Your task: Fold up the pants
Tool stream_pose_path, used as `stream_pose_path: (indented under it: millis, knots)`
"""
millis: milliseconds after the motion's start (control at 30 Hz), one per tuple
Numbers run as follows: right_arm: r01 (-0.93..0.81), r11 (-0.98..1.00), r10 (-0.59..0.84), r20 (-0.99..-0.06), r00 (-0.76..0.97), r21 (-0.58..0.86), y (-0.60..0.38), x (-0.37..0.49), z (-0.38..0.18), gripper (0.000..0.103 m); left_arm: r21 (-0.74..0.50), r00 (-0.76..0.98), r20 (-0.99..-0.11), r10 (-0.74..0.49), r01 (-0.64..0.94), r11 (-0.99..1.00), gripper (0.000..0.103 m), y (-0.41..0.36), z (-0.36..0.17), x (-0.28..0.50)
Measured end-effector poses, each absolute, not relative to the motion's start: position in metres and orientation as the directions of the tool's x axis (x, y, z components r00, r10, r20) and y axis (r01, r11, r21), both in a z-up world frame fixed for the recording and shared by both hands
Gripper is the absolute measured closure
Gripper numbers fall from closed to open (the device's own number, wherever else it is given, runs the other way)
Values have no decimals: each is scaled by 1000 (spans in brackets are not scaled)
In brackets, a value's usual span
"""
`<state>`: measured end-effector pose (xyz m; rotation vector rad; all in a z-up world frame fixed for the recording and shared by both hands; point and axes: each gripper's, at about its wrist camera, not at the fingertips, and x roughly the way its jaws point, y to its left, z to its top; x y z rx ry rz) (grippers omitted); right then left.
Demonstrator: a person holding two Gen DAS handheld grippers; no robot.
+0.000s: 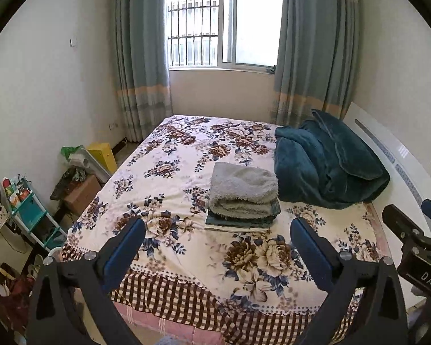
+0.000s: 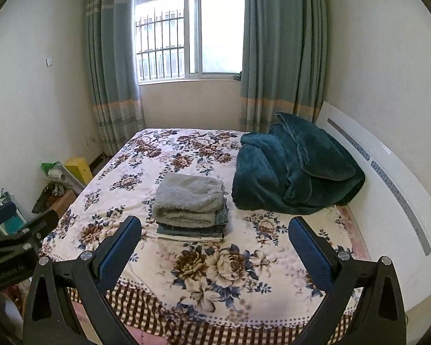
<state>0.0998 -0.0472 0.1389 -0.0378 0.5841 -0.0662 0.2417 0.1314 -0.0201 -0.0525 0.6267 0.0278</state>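
Both grippers, left point(image 1: 217, 235) and right point(image 2: 215, 234), hover above the bed's point(image 2: 215, 296) near edge, jaws apart, empty. Folded stack point(image 2: 190, 204) lies mid-bed. Advise: approach level, pinch top layer's edge only.

Folded stack point(image 1: 242, 201): top layer of rough, fleecy grey cloth over smoother dark cloth. Blanket point(image 1: 327, 166): plush teal fabric with a soft sheen. Bed point(image 1: 186, 149): matt printed floral cloth. Headboard point(image 2: 388, 189): smooth glossy white. Left tool point(image 1: 217, 244) and right tool point(image 2: 215, 243): matt black plastic, blue pads.
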Motion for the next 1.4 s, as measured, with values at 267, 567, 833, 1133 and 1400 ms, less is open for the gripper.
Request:
stream_pose_path:
  millis: [267, 567, 833, 1133, 1400]
  knots:
    - [30, 998, -60, -562, 825, -61, -40, 99, 141, 0, -22, 817, -576, 24, -45, 999, 0, 129, -22, 231]
    - [16, 998, -45, -570, 820, -55, -41, 101, 142, 0, -26, 825, -563, 40, -65, 998, 0, 130, -15, 224]
    - [17, 998, -44, -567, 823, -54, -40, 101, 142, 0, -20, 827, -561, 47, -70, 997, 0, 130, -11, 223]
    - [19, 999, -45, -566, 823, -51, -40, 100, 141, 0, -20, 827, -559, 57, -82, 996, 0, 126, -10, 215]
    - [23, 998, -48, -566, 823, -50, -40, 99, 138, 0, -21, 828, -559, 51, -75, 997, 0, 124, -8, 212]
